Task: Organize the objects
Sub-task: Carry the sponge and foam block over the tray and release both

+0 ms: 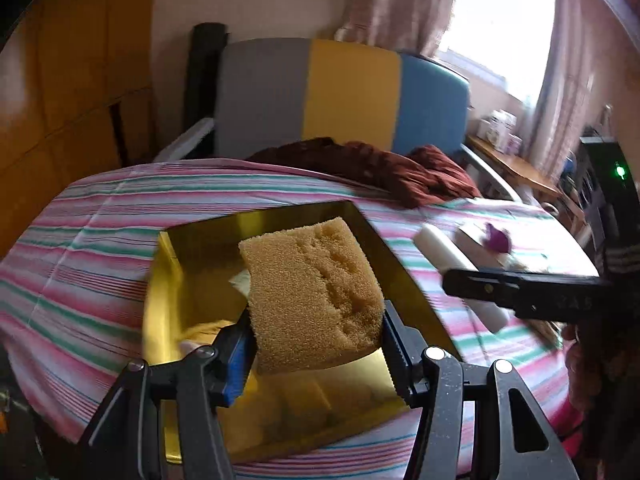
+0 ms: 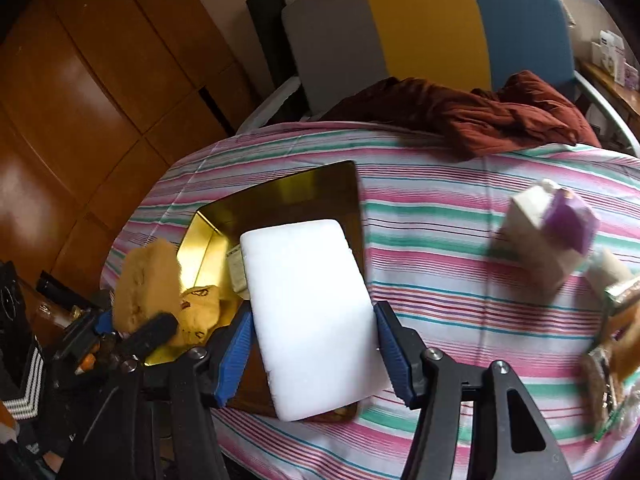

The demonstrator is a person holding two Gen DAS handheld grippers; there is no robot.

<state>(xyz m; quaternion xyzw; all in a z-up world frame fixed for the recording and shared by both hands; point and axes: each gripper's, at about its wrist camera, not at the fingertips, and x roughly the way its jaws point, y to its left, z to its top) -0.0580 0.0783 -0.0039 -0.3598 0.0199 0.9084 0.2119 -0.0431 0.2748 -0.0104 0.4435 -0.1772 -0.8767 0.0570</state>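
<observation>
The fingers (image 1: 394,354) of the left gripper (image 1: 316,344) were pinching a yellow sponge (image 1: 314,296) by its near end, one pad against each side, so that the coarse block stood up and leaned away over a gold tray (image 1: 192,280). The fingers (image 2: 390,346) of the right gripper (image 2: 312,344) were clamped the same way on a white foam block (image 2: 306,316), a smooth rounded slab that stuck out forward above the same tray's right half. In the right wrist view the yellow sponge showed again at the near left, over the tray's left edge, with the left gripper's dark frame under it. The tray sat on a table covered by a cloth striped in pink, green and white (image 2: 460,280), toward the left of the tabletop, and held some pale and yellowish things on its floor that were too hidden to name. To the right on the cloth lay a blurred cream box with a purple patch (image 2: 556,232), perhaps a carton, and beyond it more small items that could not be made out. A crumpled dark red cloth (image 2: 480,116) lay along the far edge of the table. Behind it stood a chair back in grey, yellow and blue panels (image 2: 424,28), with wooden cabinets at the far left and a curtained window at the far right.
</observation>
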